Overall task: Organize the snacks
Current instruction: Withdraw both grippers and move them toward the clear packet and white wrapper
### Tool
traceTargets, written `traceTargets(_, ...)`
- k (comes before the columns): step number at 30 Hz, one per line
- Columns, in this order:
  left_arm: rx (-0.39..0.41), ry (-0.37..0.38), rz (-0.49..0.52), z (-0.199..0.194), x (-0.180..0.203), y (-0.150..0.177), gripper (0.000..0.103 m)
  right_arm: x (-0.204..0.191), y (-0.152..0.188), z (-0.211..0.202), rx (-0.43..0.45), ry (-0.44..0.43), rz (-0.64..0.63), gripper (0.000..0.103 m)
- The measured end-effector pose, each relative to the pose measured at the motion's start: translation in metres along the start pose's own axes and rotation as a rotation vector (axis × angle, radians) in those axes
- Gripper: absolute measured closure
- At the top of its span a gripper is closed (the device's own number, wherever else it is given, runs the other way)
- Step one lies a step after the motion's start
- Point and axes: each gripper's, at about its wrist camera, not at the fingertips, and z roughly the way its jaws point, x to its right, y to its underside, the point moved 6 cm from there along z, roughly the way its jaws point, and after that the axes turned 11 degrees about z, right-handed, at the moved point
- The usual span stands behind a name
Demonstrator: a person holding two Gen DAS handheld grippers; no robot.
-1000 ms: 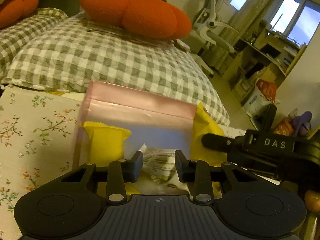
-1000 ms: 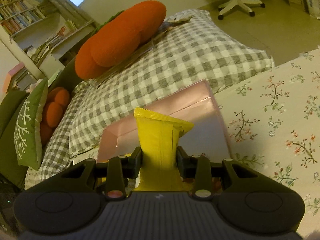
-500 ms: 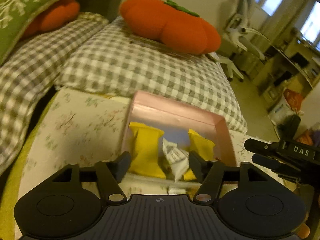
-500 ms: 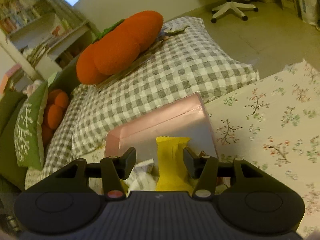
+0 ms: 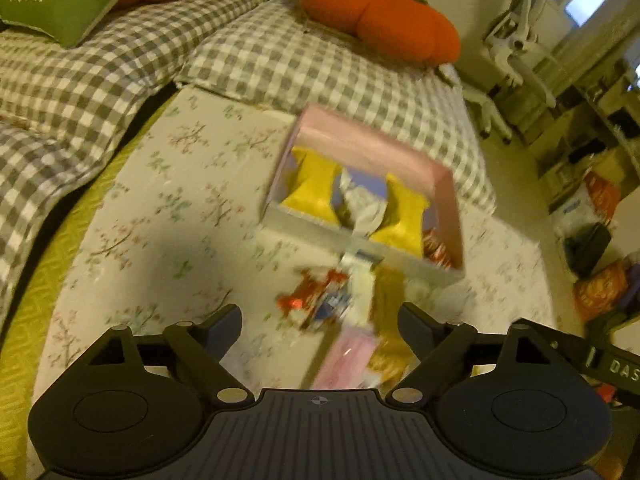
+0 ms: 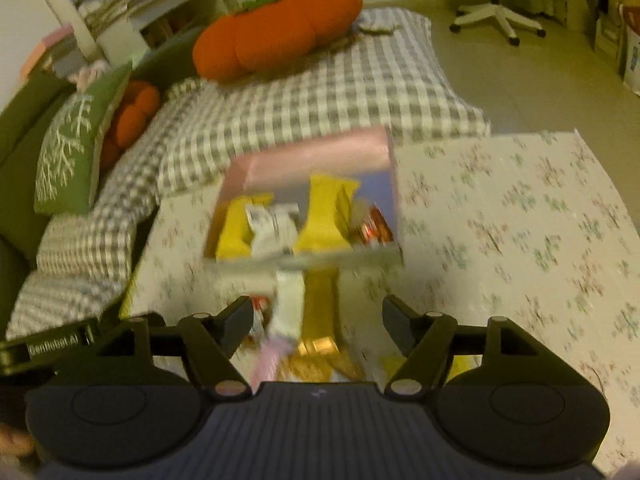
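Pink box (image 5: 436, 184) at frame centre on the floral cloth (image 5: 180, 200) holds yellow packets (image 5: 312, 188); loose snacks (image 5: 332, 300) lie below it; left gripper (image 5: 320, 320) and right gripper (image 6: 316, 320) are opening, empty

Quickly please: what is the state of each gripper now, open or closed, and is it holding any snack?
Left gripper: jaws opening, nothing held between them.
Right gripper: jaws opening, nothing held between them.

Both hand-held grippers (image 5: 320, 318) (image 6: 316, 320) opening, empty.
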Motion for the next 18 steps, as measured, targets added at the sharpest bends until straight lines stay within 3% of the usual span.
traceTargets(8, -0.133, -0.064, -0.027, 0.024, -0.028, 0.042, 0.016, 0.007, 0.033, 0.034, -0.131, 0.095, -0.09, 0.029)
traceTargets(18, -0.218, -0.093, -0.032, 0.044, -0.042, 0.063, 0.011, 0.018, 0.046, 0.054, -0.222, 0.106, -0.002, 0.029)
